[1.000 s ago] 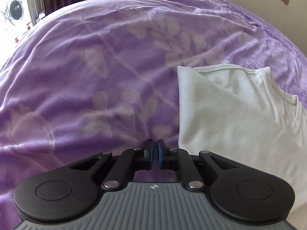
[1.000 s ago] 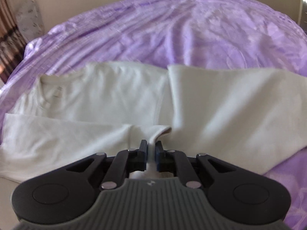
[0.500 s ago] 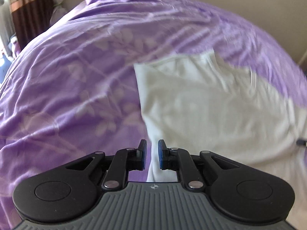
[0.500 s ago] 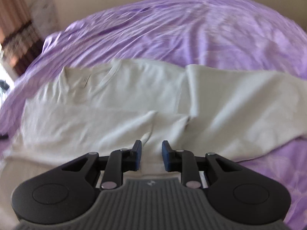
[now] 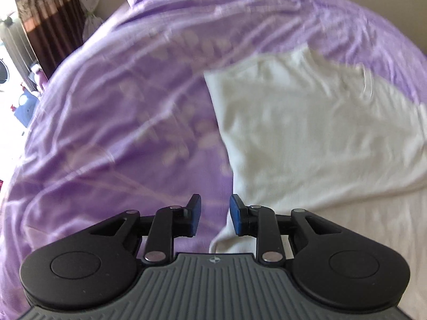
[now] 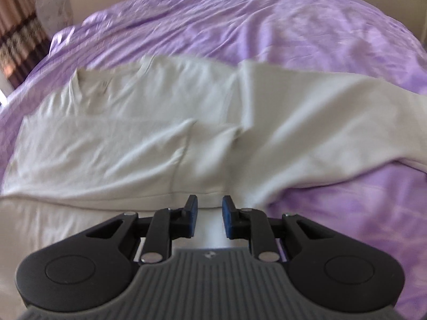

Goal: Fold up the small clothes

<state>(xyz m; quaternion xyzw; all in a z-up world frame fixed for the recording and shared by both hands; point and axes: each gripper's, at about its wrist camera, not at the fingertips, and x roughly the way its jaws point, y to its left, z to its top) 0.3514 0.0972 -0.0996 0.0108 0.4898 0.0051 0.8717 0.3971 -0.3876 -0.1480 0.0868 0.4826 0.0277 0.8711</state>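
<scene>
Purple, softly creased bedcover with a pale leaf pattern (image 5: 128, 122) fills most of both wrist views and covers the bed. On it lies a white cotton short-sleeved shirt (image 6: 149, 138), partly folded, with one long side panel turned in over the body.

In the right wrist view the shirt stretches across the middle of the picture. Its neckline (image 6: 88, 88) is at the upper left, and a wide folded flap runs off to the right, ending on the purple cover. A folded-in sleeve edge lies near the middle of the cloth. The shirt's near hem runs just ahead of the right gripper (image 6: 209, 210), a black two-finger tool with blue pads. Its jaws stand a little apart with nothing between them, just above the pale surface at the near edge of the bed.

In the left wrist view the shirt sits to the right of centre, with a straight folded edge on its left side against the purple cover. The left gripper (image 5: 214, 213), of the same make, hangs above the shirt's near left corner. Its jaws are opening and no cloth is caught between the blue pads (image 5: 196, 210).

A brown striped curtain (image 5: 45, 18) hangs at the far left, beside a bright window area. The left view is slightly blurred.
</scene>
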